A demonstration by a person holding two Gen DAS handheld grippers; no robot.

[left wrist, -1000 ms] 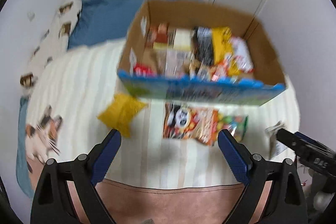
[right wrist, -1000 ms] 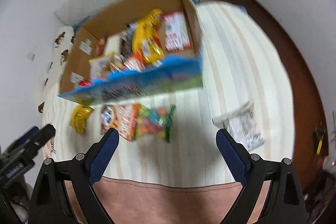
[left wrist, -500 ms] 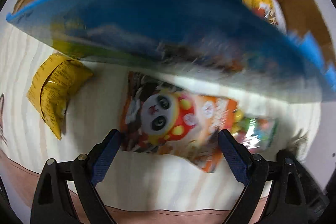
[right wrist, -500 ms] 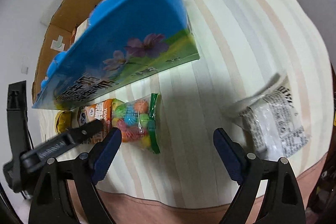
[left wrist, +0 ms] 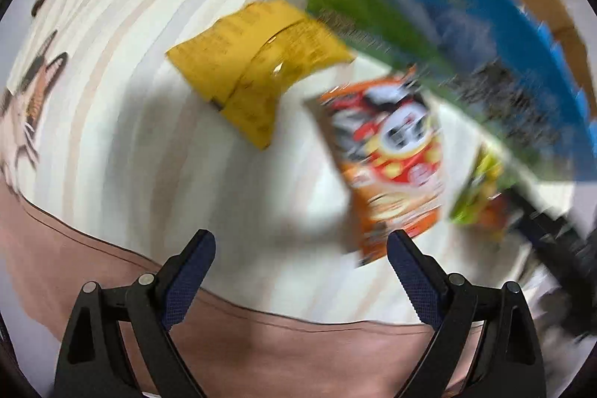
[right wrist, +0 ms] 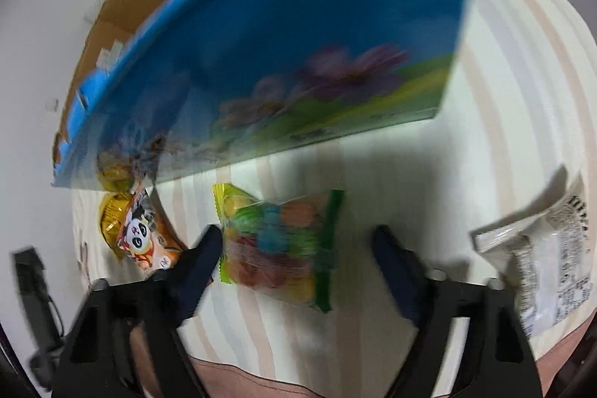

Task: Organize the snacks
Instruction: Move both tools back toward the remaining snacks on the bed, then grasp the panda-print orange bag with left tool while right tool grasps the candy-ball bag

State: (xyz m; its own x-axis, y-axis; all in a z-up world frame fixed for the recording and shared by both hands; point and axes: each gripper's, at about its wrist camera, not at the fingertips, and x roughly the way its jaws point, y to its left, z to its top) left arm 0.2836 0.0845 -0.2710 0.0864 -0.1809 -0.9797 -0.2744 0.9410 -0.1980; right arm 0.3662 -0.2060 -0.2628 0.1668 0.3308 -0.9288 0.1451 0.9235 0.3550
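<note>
A cardboard box with a blue printed front stands on a striped bed; it also fills the top of the right wrist view. In front of it lie a yellow snack bag, an orange panda snack bag and a clear bag of coloured candies. My left gripper is open and empty, low over the bed near the panda bag. My right gripper is open, its fingers straddling the candy bag, the left fingertip at its edge. The views are blurred.
A white and grey packet lies on the bed at the right. The panda bag and yellow bag show left of the candy. The bed's pink edge runs below the grippers. The other gripper shows at far left.
Both grippers dropped closer to the bed. The left view swung left, so the yellow bag is now central. The right gripper closed in around the candy bag.
</note>
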